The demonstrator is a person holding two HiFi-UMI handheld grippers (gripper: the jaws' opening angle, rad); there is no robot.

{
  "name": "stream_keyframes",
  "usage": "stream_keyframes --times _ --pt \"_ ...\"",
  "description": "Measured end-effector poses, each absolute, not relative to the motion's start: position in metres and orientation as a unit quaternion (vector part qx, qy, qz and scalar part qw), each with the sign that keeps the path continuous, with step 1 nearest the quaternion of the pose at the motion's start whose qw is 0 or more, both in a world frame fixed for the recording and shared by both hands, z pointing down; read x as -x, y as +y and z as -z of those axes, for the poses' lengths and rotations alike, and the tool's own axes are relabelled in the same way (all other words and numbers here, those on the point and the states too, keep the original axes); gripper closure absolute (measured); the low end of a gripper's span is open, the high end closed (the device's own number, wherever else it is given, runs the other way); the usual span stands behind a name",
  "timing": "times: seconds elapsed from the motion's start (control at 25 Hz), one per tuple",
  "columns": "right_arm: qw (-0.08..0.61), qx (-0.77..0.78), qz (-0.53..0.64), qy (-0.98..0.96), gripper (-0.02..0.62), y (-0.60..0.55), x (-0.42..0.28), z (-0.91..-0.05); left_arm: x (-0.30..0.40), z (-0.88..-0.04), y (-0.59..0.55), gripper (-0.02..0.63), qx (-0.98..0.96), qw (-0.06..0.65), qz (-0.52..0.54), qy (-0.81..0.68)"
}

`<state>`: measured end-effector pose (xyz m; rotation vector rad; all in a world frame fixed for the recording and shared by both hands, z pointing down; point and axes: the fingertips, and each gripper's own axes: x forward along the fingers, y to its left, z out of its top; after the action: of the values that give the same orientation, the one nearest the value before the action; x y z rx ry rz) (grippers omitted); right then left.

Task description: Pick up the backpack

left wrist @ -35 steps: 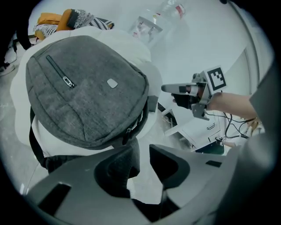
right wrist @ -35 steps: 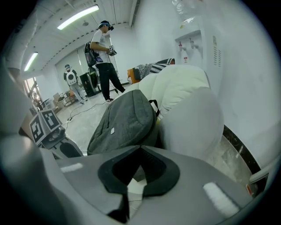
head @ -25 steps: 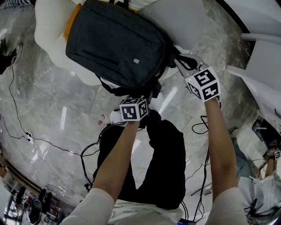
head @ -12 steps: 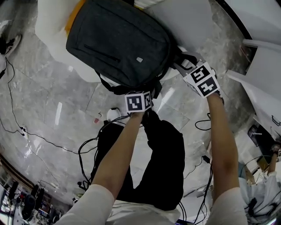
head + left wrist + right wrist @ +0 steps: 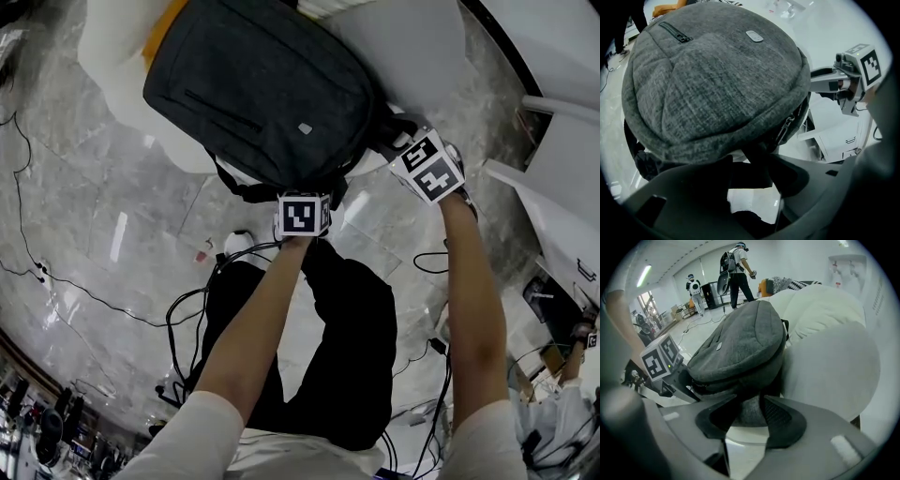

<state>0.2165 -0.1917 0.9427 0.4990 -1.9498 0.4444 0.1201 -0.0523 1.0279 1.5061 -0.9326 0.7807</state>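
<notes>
The left gripper (image 5: 750, 165) and right gripper (image 5: 750, 404) have just been opening. Their jaws now stand wide, straddling the dark grey fabric backpack (image 5: 262, 94) at its lower edge, the left apparently over a black strap (image 5: 755, 151). Neither grips it yet.

Bright, even indoor light falls from overhead. The glossy floor (image 5: 122, 234) throws back white streaks of glare. Both gripper views bend strongly and darken to black at the corners. Near parts of the left hand-held gripper (image 5: 750, 166) lie in deep shadow, perhaps slightly out of focus. The head view is sharp.
</notes>
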Motion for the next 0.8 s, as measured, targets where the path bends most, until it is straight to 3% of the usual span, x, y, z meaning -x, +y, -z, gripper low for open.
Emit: stream_keyframes --times 0.24,0.52,0.8 --pt "0.512 -0.199 -0.184 -0.816 0.466 -0.191 -0.22 -0.94 -0.129 -1.026 -0.054 0.451 -0.649 0.56 -0.334 -0.393" --pt "0.498 -0.19 -0.191 -0.824 0.491 -0.19 -0.216 -0.933 -0.126 -1.029 -0.054 0.472 -0.648 0.563 -0.324 -0.398" --pt "0.488 -0.186 -0.198 -0.829 0.518 -0.186 -0.213 -0.923 -0.116 -1.019 -0.052 0.54 -0.64 0.562 -0.326 -0.41"
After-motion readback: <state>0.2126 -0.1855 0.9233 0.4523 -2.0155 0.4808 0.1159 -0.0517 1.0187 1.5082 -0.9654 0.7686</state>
